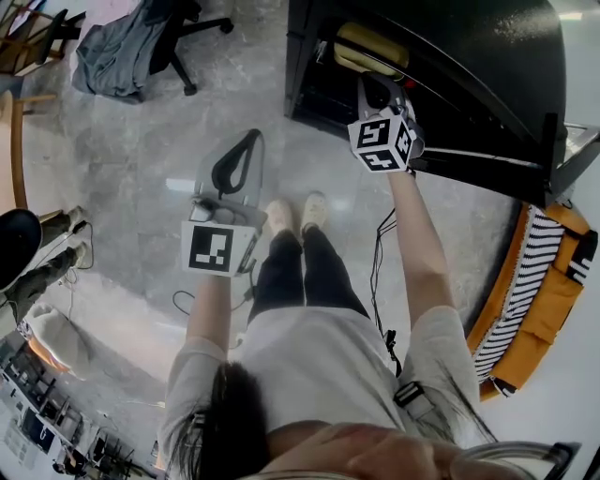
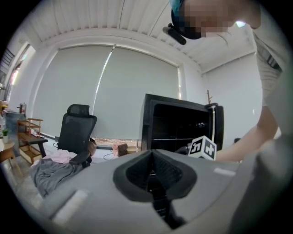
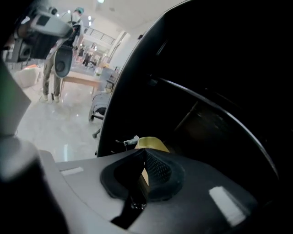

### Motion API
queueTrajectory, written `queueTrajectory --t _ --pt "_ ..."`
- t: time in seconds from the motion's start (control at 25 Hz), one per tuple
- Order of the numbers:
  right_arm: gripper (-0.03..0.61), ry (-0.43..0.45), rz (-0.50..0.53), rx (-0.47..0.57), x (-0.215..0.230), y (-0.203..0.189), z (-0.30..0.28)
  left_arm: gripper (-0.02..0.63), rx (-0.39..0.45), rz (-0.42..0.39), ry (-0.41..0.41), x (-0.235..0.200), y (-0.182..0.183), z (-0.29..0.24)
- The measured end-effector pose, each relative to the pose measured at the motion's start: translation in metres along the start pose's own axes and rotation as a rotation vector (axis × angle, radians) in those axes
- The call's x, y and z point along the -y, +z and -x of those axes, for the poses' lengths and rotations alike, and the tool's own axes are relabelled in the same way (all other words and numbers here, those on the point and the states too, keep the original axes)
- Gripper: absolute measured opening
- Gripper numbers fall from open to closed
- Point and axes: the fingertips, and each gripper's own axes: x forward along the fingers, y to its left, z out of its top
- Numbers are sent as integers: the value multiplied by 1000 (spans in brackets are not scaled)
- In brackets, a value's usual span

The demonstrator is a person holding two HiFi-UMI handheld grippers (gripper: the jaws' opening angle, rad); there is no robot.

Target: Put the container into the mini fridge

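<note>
Yellow container [image 1: 370,45] sits pinched in the right gripper [image 1: 377,82] at the open black mini fridge [image 1: 469,56]; left gripper [image 1: 236,155], jaws pressed together, hangs empty near a clothes-draped office chair [image 1: 192,23]

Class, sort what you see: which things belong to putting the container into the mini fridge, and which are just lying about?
Belonging to the job:
- yellow container, held in the right hand-held gripper
- black mini fridge, standing open

Just lying about:
- office chair
- grey clothing
- orange striped cushion
- floor cable
- left hand-held gripper, shut and empty
</note>
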Motion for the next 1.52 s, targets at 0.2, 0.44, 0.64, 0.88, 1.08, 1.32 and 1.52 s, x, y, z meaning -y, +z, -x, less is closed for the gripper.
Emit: queueTrajectory --t 0.2,0.44,0.64,0.88,1.08,1.32,1.52 --pt "-3 10 -205 93 3 10 39 2 10 -17 -26 10 13 3" --pt "-3 4 -331 175 -1 19 82 2 20 -50 -61 21 24 4" --pt "-3 -4 -402 225 -3 28 116 2 30 -57 -88 33 34 6" --pt "-3 -25 -474 284 1 38 158 2 41 -71 -118 49 47 11" --pt "-3 -29 -469 325 4 50 185 2 44 -81 -132 60 58 14" --pt "-3 -38 -472 372 7 67 220 2 53 -99 -151 72 73 21" --pt "-3 -42 -488 417 10 82 248 2 60 -109 -169 84 84 25"
